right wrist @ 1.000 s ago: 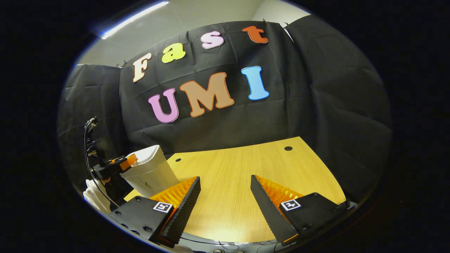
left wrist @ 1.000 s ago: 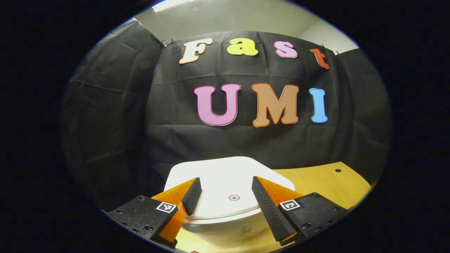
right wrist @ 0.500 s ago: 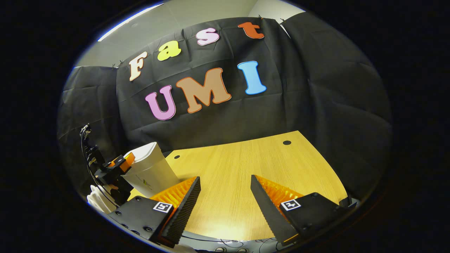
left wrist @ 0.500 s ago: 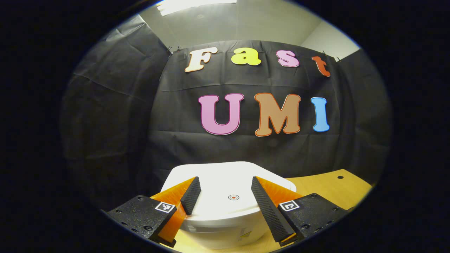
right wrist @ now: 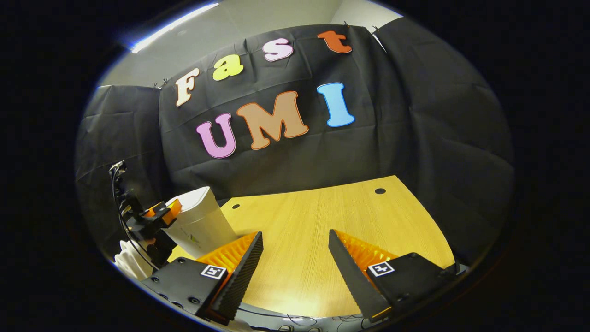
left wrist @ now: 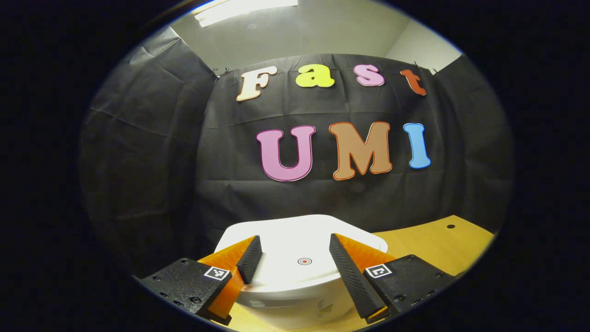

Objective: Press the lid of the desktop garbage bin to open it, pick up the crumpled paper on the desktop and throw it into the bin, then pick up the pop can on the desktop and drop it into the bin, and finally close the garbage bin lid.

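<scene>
with its fingers spread wide, the left gripper [left wrist: 295, 258] hovers over the bin [left wrist: 295, 295] lid [left wrist: 295, 244], and a press off the round mark [left wrist: 304, 261] could tip the bin on the table [right wrist: 318, 230] rather than work the lid, while the right gripper [right wrist: 295, 258] hangs wide and empty.

The garbage bin [left wrist: 295, 276] stands on the tabletop [left wrist: 433, 240], near its back edge before the booth wall. The left claw [left wrist: 295, 260] sits above the bin's closed lid (fingers spread). The right claw [right wrist: 295, 258] is over bare tabletop [right wrist: 313, 230], the bin [right wrist: 198, 223] to its left.
</scene>
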Motion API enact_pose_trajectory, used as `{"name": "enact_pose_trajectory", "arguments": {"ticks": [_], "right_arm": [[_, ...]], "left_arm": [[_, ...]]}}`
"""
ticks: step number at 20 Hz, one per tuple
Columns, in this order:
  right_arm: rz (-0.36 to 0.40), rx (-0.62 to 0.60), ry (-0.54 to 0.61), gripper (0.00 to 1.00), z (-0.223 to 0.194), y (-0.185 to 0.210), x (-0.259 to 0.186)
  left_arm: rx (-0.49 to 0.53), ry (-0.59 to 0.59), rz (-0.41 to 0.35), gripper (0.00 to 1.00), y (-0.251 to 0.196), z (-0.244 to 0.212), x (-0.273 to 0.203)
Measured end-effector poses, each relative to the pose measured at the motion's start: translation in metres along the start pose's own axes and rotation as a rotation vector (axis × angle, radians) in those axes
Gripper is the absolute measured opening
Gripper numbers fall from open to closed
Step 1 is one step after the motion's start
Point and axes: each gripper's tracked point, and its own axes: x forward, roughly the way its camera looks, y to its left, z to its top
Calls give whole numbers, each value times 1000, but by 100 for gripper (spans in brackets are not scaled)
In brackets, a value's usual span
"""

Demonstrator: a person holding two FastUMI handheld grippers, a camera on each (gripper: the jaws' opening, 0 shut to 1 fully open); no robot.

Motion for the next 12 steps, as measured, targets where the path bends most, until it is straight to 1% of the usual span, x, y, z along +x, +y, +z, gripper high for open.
{"name": "enact_pose_trajectory", "arguments": {"ticks": [1, 2, 4, 6, 7, 10, 12], "right_arm": [[-4, -4, 5, 96, -3, 0, 0], [-1, -5, 10, 95, -4, 1, 0], [16, -1, 20, 96, -7, 10, 1], [25, -1, 21, 96, -9, 17, 5], [27, -3, 16, 96, -9, 21, 7], [27, 13, -3, 96, -13, 37, 12], [36, 40, -5, 95, -22, 50, 14]], "left_arm": [[6, 0, 19, 90, 3, 6, 0], [3, -26, 17, 91, 0, 15, -5], [-21, -103, -22, 92, -14, 45, -11], [-42, -135, -61, 91, -22, 64, -19], [-71, -142, -72, 91, -24, 71, -23], [-188, -133, -121, 91, -35, 77, -45], [-201, -117, -132, 91, -37, 70, -61]]}}
